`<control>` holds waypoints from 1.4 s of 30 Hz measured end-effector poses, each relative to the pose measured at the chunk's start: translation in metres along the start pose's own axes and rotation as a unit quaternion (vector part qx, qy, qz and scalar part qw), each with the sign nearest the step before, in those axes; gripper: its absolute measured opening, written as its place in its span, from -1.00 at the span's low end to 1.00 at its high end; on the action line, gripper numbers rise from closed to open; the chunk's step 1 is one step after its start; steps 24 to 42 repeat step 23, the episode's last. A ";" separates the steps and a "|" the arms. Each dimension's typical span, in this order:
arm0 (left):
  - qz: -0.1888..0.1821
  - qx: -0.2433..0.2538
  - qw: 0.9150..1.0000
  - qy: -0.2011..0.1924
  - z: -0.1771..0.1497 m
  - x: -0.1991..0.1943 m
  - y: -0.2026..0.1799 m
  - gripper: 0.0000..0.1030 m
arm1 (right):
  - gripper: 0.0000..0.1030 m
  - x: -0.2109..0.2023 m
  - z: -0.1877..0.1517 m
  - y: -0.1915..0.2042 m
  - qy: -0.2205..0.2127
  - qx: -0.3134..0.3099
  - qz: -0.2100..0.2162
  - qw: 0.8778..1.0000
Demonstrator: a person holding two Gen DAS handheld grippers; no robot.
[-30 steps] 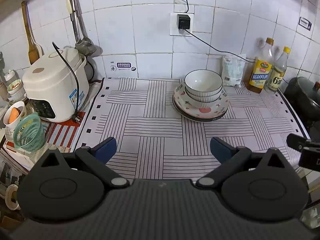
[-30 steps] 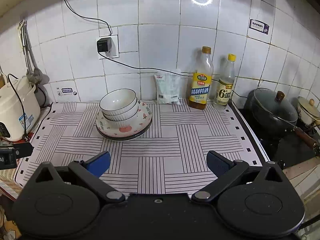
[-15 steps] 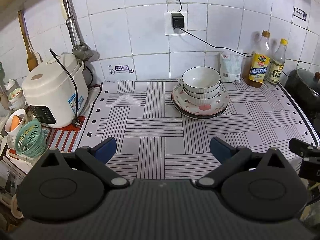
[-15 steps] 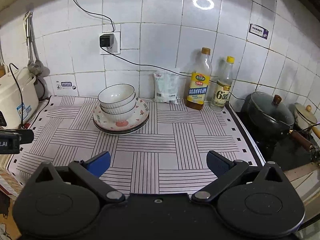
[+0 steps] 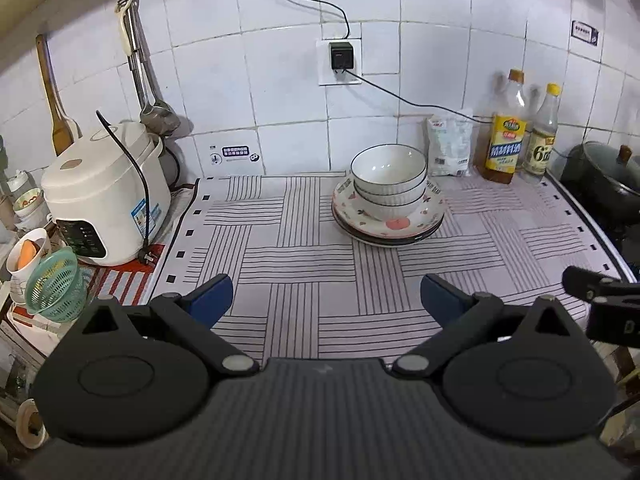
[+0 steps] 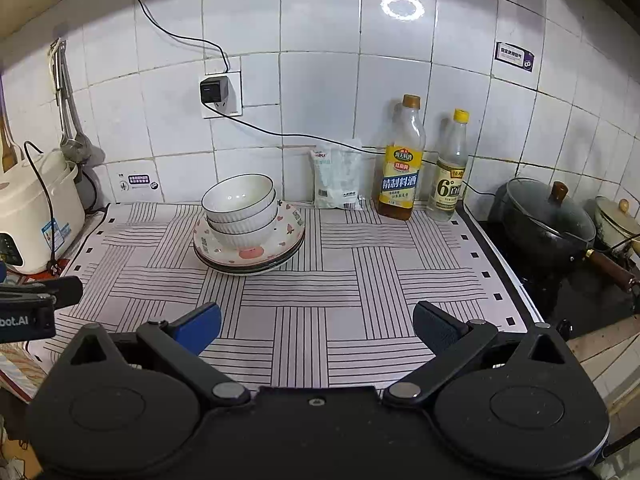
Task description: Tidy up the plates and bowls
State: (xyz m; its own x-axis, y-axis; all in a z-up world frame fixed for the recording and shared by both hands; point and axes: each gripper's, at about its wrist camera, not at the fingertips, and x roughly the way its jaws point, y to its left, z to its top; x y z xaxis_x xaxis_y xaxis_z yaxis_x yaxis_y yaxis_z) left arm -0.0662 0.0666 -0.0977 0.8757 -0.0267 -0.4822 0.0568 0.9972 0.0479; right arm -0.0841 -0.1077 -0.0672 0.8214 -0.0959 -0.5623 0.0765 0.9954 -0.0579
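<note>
The bowls (image 5: pixel 388 178) sit nested on the stacked plates (image 5: pixel 390 224) at the back of the counter (image 5: pixel 304 264), so the organizing looks finished. The left hand-held gripper (image 5: pixel 326 294) and right hand-held gripper (image 6: pixel 316 322) both gape wide, empty, well apart from the stack.

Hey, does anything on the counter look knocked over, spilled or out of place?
Nothing stands out. The bowls sit nested on the stacked plates, both bottles stand upright by the wall, and the striped mat shows no spills.
</note>
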 end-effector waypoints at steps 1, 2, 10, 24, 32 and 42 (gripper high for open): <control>-0.002 -0.001 1.000 0.000 0.000 -0.001 -0.001 0.97 | 1.00 0.000 0.000 0.000 0.001 0.000 0.000 1.000; -0.003 -0.001 1.000 0.001 -0.001 -0.001 -0.001 0.97 | 1.00 0.001 -0.001 0.000 0.002 0.000 0.000 1.000; -0.002 -0.021 1.000 0.007 -0.002 0.000 0.002 0.97 | 1.00 0.000 -0.003 0.003 0.005 -0.008 0.001 1.000; -0.003 -0.017 1.000 0.002 -0.002 -0.002 0.007 0.97 | 1.00 0.002 -0.005 0.000 0.007 -0.006 0.006 1.000; -0.003 -0.017 1.000 0.002 -0.002 -0.002 0.007 0.97 | 1.00 0.002 -0.005 0.000 0.007 -0.006 0.006 1.000; -0.003 -0.017 1.000 0.002 -0.002 -0.002 0.007 0.97 | 1.00 0.002 -0.005 0.000 0.007 -0.006 0.006 1.000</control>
